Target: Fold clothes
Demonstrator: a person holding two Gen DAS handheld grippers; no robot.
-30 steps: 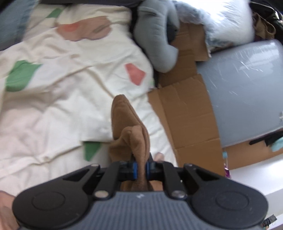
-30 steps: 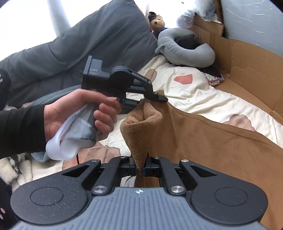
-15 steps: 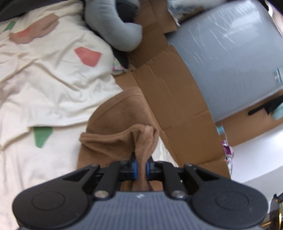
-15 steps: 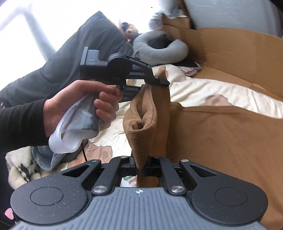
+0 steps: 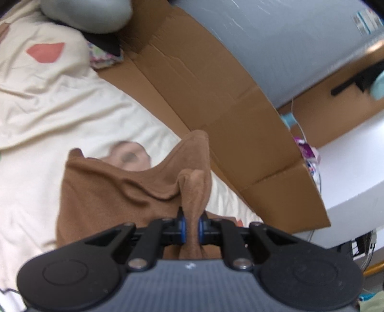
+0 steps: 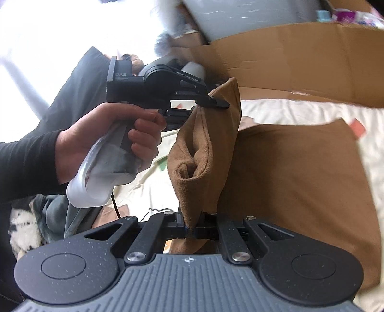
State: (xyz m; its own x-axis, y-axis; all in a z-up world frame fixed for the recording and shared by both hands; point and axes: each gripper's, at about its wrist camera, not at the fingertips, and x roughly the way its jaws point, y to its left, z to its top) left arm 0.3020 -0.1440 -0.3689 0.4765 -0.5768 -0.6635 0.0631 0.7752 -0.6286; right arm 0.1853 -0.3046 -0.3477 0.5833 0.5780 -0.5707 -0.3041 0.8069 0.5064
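Between both pads | brown cloth (image 6: 206, 148) | L (image 5: 190, 224) + R hand-held gripper (image 6: 192, 231) pinching it

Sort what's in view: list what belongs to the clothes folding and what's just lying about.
Part of the job:
brown garment
left tongs, shut on it
right tongs, shut on it
patterned bedsheet, the folding surface

Lying about:
cardboard sheet
grey curved pillow
dark grey cushion

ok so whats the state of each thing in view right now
brown garment: partly lifted, edge bunched between both grippers
left hand-held gripper: shut on the garment
right hand-held gripper: shut on the garment
cream bedsheet: spread, wrinkled
cardboard: flattened, beside the bed
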